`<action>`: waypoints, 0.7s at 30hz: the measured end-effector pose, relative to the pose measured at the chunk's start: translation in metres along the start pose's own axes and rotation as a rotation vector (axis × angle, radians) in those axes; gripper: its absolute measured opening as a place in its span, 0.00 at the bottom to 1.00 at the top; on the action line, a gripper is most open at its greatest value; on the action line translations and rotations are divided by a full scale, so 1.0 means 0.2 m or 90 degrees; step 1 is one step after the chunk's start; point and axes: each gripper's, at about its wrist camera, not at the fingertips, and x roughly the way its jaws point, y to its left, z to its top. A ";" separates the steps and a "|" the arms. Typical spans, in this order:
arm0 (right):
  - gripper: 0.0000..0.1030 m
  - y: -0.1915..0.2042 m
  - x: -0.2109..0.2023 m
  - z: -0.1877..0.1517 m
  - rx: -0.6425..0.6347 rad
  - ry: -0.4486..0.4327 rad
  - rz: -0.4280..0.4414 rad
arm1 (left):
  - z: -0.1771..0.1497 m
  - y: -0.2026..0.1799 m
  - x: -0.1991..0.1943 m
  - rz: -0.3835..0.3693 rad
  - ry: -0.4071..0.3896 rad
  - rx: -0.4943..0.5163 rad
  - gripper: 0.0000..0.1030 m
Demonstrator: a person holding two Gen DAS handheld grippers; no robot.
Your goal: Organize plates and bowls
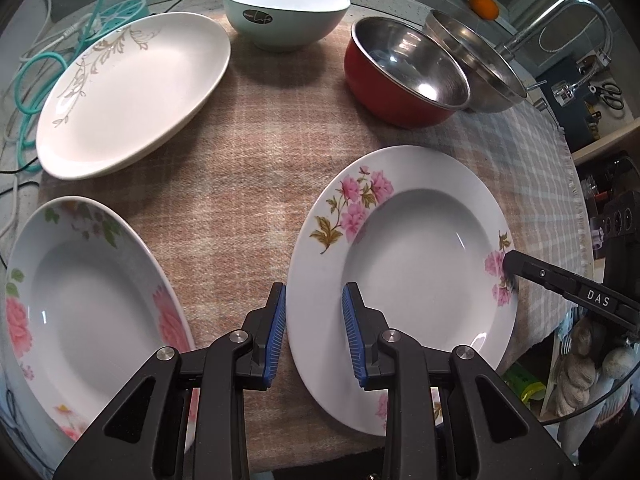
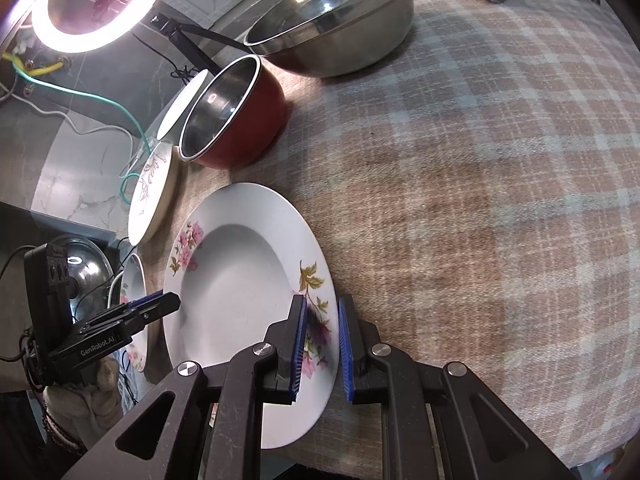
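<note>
A white deep plate with pink flowers lies on the checked cloth. My left gripper straddles its near-left rim, one blue pad outside the edge and one on the rim, shut on it. My right gripper is shut on the opposite rim over the flower print; one of its fingers shows in the left wrist view. Whether the plate is off the cloth is unclear. Around it stand a second flowered deep plate, an oval leaf-pattern plate, a mint bowl, a red bowl and a steel bowl.
Cables lie off the table's left side. A tap and an orange are behind the bowls. A lit ring light hangs at the far left. The cloth's fringed edge runs close to the held plate.
</note>
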 end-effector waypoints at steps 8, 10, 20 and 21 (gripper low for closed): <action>0.14 -0.04 -0.03 -0.01 0.000 -0.003 -0.006 | -0.03 -0.04 0.01 -0.005 0.006 -0.004 0.26; 0.14 -0.04 -0.03 0.00 0.000 -0.004 -0.007 | -0.04 -0.05 0.01 -0.007 0.007 -0.005 0.26; 0.15 -0.06 -0.05 -0.01 0.000 -0.008 -0.016 | -0.08 -0.09 0.01 -0.012 0.011 -0.005 0.26; 0.15 -0.06 -0.05 -0.01 -0.001 -0.008 -0.017 | -0.08 -0.09 0.01 -0.012 0.011 -0.005 0.26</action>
